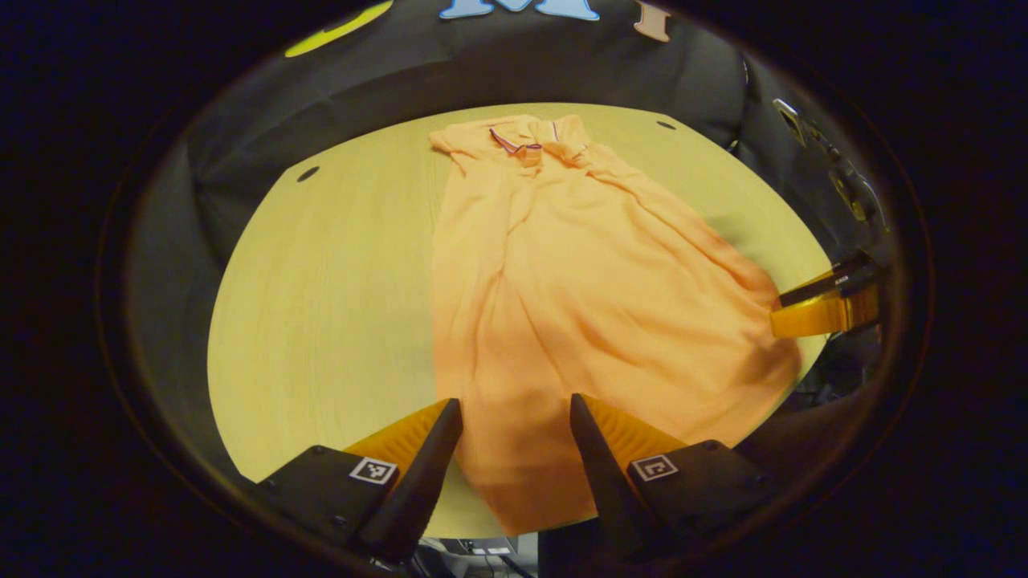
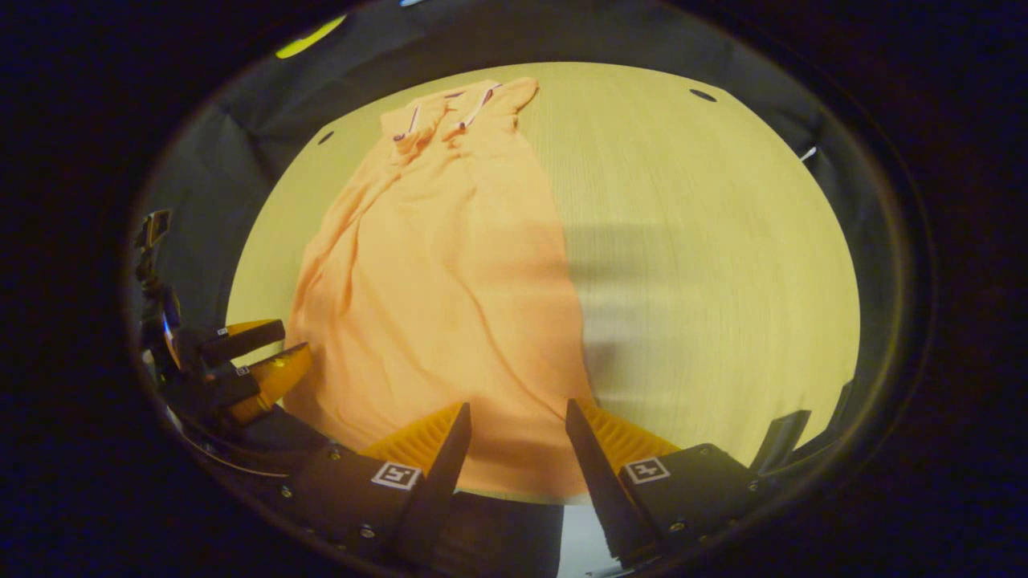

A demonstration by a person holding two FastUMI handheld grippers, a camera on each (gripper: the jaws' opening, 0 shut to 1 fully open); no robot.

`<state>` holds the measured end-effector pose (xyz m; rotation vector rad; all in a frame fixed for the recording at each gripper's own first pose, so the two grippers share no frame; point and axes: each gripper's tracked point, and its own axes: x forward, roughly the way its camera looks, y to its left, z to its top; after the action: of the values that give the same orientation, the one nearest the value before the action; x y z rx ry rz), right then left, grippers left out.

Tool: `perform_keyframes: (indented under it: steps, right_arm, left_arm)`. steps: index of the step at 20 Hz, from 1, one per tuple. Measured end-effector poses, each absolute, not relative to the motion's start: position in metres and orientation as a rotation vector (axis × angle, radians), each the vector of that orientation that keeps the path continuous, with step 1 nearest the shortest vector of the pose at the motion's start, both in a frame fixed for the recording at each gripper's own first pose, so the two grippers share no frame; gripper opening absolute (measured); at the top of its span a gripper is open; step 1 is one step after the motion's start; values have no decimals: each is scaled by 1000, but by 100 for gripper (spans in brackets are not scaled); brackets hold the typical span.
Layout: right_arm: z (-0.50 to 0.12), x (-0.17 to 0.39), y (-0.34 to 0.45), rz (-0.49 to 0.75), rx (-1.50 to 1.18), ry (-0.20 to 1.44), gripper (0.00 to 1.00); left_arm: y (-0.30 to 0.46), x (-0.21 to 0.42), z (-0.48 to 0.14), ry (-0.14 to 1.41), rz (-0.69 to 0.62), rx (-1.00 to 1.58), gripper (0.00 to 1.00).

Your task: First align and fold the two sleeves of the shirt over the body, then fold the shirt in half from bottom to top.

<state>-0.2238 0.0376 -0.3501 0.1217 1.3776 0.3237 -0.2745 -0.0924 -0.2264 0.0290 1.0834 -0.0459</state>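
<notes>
1. Left tongs: jaws wide apart, gripping nothing, poised over the shirt's hem at 6 o'clock in the left gripper view.
2. Shirt: lies lengthwise on the desk, collar at 12 o'clock, already narrowed to a long strip; sleeves appear folded in.
3. Right tongs: jaws wide apart, empty, over the hem's right corner.
4. Judgement: the bottom-to-top fold is in hand. Next, each tongs must pinch a hem corner and carry it toward the collar.

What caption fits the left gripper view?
Open left tool over an orange shirt's hem on a wooden table.
</notes>
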Motion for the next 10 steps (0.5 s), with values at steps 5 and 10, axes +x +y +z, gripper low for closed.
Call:
perform_keyframes:
  steps: [5,10]
  right_arm:
    - [-364,-228,32,295,43,1424,86]
    - [-373,-232,27,278,-45,1466,80]
  left_arm:
    - [-91,-279,-238,1135,-48,27,96]
    - [-94,-277,-237,1155,-58,36,96]
